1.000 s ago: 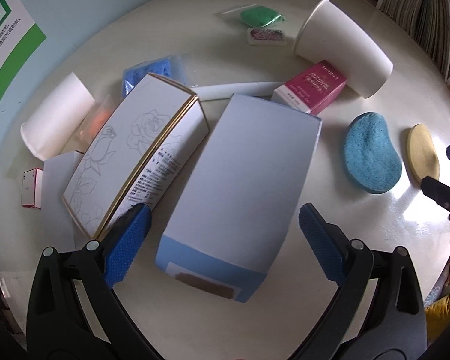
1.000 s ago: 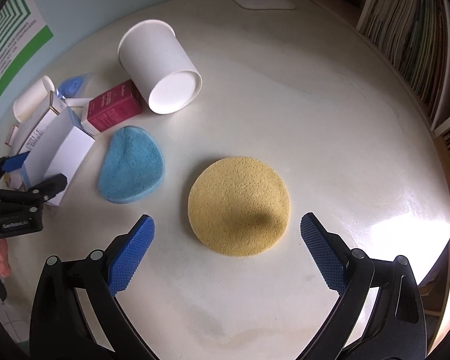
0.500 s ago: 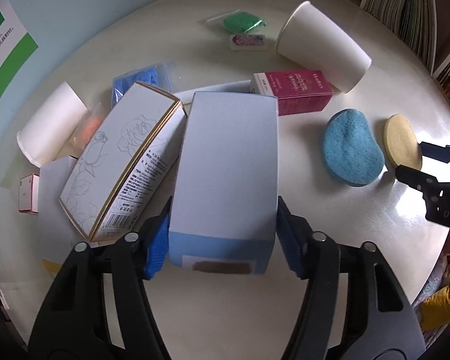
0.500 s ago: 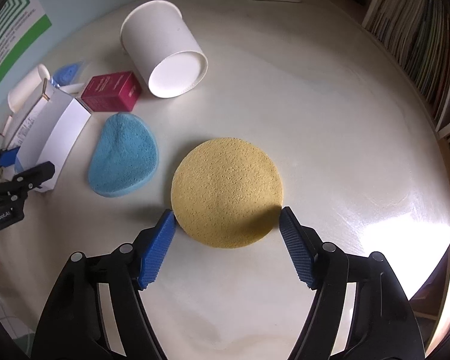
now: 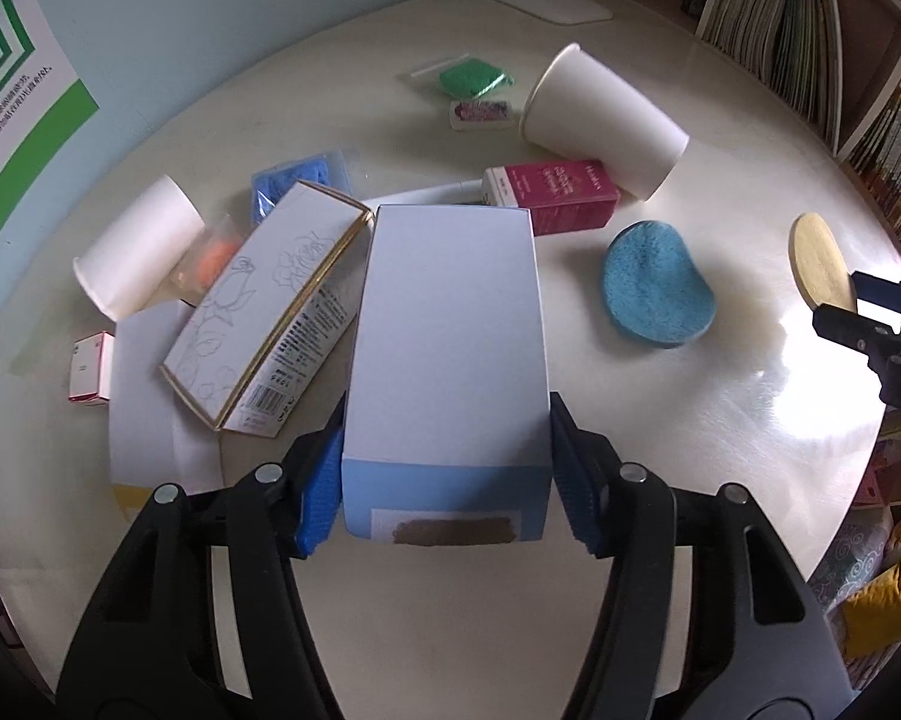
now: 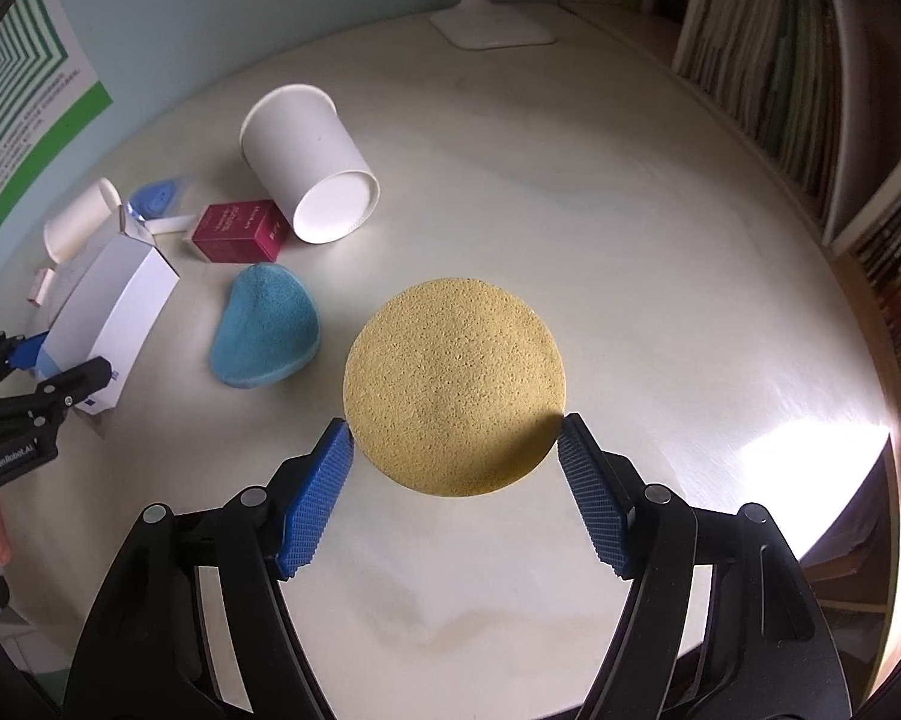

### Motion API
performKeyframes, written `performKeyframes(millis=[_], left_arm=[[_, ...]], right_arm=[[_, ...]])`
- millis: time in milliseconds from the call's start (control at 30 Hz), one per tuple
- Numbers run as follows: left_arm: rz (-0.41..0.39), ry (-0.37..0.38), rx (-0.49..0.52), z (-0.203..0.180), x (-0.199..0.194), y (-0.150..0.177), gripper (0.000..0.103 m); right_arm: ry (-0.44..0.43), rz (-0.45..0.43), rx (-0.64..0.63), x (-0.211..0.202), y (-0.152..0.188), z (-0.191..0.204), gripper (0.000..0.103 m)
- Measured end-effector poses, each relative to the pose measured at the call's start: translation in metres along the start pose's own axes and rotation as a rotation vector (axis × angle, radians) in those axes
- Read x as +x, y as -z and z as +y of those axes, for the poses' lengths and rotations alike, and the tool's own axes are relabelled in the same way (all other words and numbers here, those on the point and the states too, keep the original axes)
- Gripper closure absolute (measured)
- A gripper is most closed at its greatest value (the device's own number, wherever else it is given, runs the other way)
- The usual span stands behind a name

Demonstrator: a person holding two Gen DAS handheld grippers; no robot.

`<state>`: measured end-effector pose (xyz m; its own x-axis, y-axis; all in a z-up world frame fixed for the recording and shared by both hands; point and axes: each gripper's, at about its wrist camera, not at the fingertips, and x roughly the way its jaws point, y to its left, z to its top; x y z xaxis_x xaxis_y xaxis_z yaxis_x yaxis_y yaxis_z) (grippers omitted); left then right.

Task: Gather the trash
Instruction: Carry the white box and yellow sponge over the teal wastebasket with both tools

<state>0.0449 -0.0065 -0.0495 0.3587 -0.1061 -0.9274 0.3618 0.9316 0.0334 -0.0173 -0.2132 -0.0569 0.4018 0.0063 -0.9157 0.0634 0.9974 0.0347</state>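
The left gripper (image 5: 447, 480) has just closed; its jaws pinch the near end of the blue box (image 5: 447, 336), whose far end reaches over the desk (image 5: 510, 600). The right gripper (image 6: 456, 480) has also just closed, jaws pinching the yellow sponge (image 6: 453, 396) by its edges. The left view alone shows the rose box (image 5: 270, 306) just beside the blue box, a small cup (image 5: 135, 258) and a green packet (image 5: 474, 78) farther off. The right view shows the sponge's whole face; the left shows only a sliver. Both show the blue sponge (image 6: 267, 327), red box (image 6: 240, 231) and big cup (image 6: 309, 174). The blue box's underside is hidden.
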Motion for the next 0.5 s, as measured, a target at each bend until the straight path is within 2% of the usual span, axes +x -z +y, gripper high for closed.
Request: performKeyframes(millis=[100, 500], left_arm=[[-0.013, 0.002, 0.016, -0.003, -0.008, 0.000, 0.045], [-0.058, 0.043, 0.116, -0.039, -0.039, 0.004, 0.045]], right_arm=[[-0.007, -0.020, 0.019, -0.004, 0.000, -0.021, 0.032], [0.013, -0.077, 0.117, -0.048, 0.041, -0.044, 0.032]])
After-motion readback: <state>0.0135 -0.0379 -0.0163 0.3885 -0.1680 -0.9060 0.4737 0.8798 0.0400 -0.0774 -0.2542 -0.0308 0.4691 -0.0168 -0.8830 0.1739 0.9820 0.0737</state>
